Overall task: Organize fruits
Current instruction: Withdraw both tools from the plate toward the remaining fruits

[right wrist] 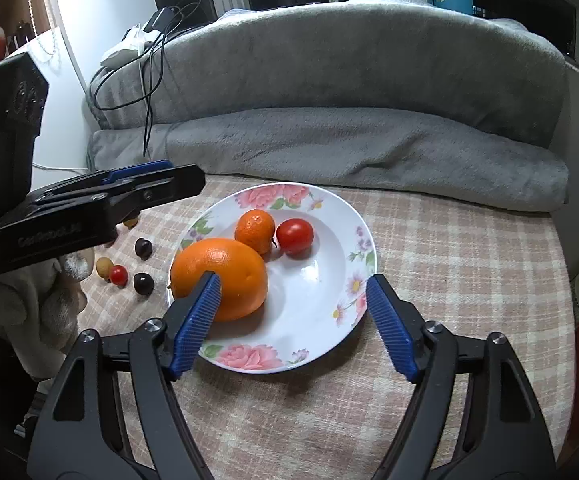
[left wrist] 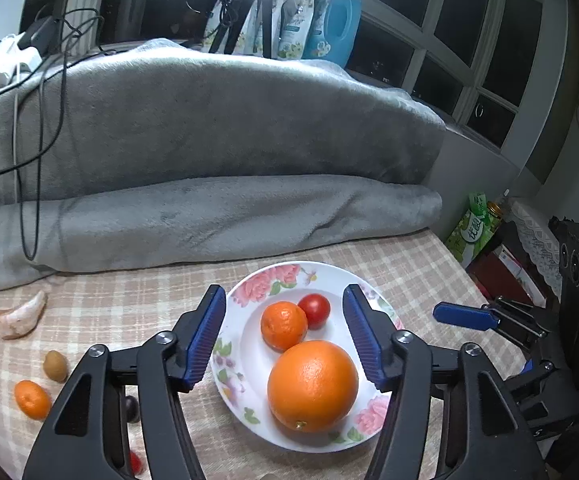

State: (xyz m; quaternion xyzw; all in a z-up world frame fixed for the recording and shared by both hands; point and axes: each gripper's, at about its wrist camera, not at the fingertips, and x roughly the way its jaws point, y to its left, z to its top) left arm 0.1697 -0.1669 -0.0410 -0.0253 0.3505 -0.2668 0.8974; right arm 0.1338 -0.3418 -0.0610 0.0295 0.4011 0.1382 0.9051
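Observation:
A white flowered plate point(left wrist: 245, 360) point(right wrist: 321, 292) on the checked cloth holds a big orange point(left wrist: 312, 385) point(right wrist: 233, 268), a small tangerine point(left wrist: 283, 325) point(right wrist: 254, 230) and a red tomato point(left wrist: 314, 310) point(right wrist: 295, 236). My left gripper point(left wrist: 284, 291) hovers open over the plate, its blue pads on either side of the fruit without touching any. My right gripper point(right wrist: 293, 279) is open wide above the plate's near side, with its left pad in front of the orange. To the plate's left lie a tangerine point(left wrist: 32, 399), a brown fruit point(left wrist: 55, 366), two dark fruits point(right wrist: 143, 283) and a cherry tomato point(right wrist: 118, 275).
A peeled citrus piece point(left wrist: 17, 318) lies at the far left. A folded grey blanket point(left wrist: 209, 216) borders the cloth at the back, with cables point(left wrist: 41, 120) over it. Bottles point(left wrist: 335, 20) stand on the window sill. Boxes point(left wrist: 473, 232) crowd the right edge. A fluffy sleeve point(right wrist: 29, 300) is at left.

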